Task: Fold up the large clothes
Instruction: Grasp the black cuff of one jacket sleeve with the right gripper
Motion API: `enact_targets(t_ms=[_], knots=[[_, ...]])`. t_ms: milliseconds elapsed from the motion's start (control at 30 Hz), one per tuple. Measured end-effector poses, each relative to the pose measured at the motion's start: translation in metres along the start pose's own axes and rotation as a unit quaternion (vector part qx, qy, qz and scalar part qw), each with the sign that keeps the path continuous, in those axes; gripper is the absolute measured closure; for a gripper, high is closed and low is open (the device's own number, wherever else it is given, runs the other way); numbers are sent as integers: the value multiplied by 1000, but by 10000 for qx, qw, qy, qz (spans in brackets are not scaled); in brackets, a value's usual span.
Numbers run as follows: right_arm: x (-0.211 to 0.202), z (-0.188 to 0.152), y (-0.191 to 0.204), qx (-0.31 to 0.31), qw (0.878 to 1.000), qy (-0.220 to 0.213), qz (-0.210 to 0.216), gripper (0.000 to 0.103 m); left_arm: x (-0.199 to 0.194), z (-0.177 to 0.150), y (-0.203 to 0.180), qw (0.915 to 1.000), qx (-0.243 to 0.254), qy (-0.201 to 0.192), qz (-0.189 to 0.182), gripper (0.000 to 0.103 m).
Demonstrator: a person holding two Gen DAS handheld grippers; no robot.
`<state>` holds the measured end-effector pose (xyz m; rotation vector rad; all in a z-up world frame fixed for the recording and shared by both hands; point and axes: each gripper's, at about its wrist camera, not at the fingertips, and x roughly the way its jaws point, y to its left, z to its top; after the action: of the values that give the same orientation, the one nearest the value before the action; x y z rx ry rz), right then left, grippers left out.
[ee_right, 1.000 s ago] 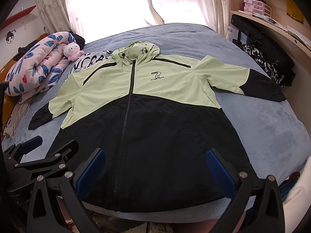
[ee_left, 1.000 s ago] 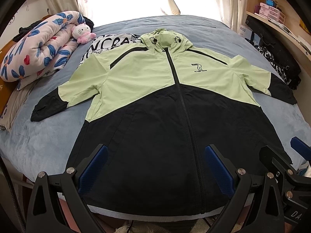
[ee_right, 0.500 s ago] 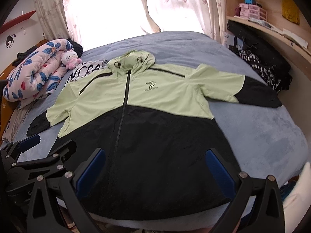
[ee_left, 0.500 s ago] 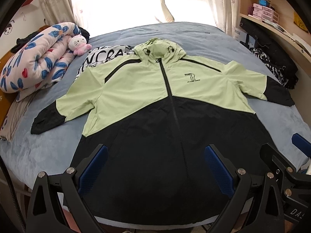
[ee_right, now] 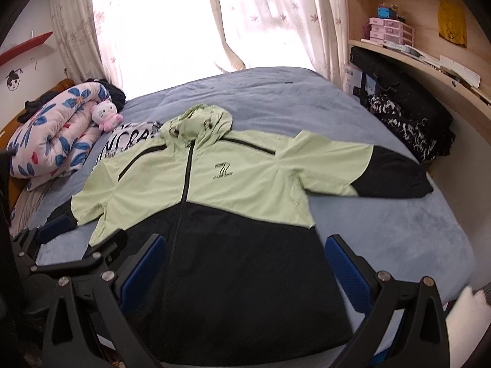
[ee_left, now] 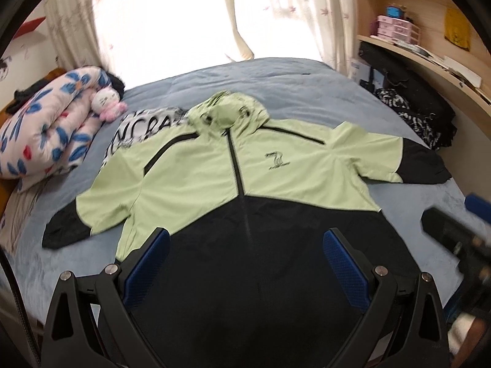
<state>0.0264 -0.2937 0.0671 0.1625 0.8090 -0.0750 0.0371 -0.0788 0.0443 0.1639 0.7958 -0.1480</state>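
Jacket (ee_left: 245,190) flat on bed (ee_left: 291,92) (rolled quilt (ee_left: 46,132) alongside); left gripper (ee_left: 245,263) and right gripper (ee_right: 245,266) fingers apart, empty, above hem.

A blue bed (ee_left: 307,92) carries a jacket (ee_left: 214,178), rolled quilt (ee_left: 46,132) and plush toy (ee_left: 107,104).

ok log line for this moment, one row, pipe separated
phase: pre-grasp | jacket: flat, zipped, sleeves out, unfolded, on bed | left gripper: open, over hem | right gripper: open, over hem
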Motion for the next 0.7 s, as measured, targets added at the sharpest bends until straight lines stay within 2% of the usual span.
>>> enact_targets(t_ms=[100,300,433,600,700], knots=[[-7,17,-16,138,9997,-200,-101,0,-1,15,-11,9996,99,-257,-66,4],[-17,54,-50,202,9962,-615,-591,0,2,52,-35,9965,106,-758,-329,4],[-17,71,-74,197,9927,-785,-892,0,5,72,-59,9928,320,-1128,-262,4],[3,82,-114,457,9885,-675,-1275,0,27,92,-86,9923,358,-1024,-592,4],[25,84,-146,725,9880,-477,-1281,0,49,101,-103,9916,373,-965,-781,4]])
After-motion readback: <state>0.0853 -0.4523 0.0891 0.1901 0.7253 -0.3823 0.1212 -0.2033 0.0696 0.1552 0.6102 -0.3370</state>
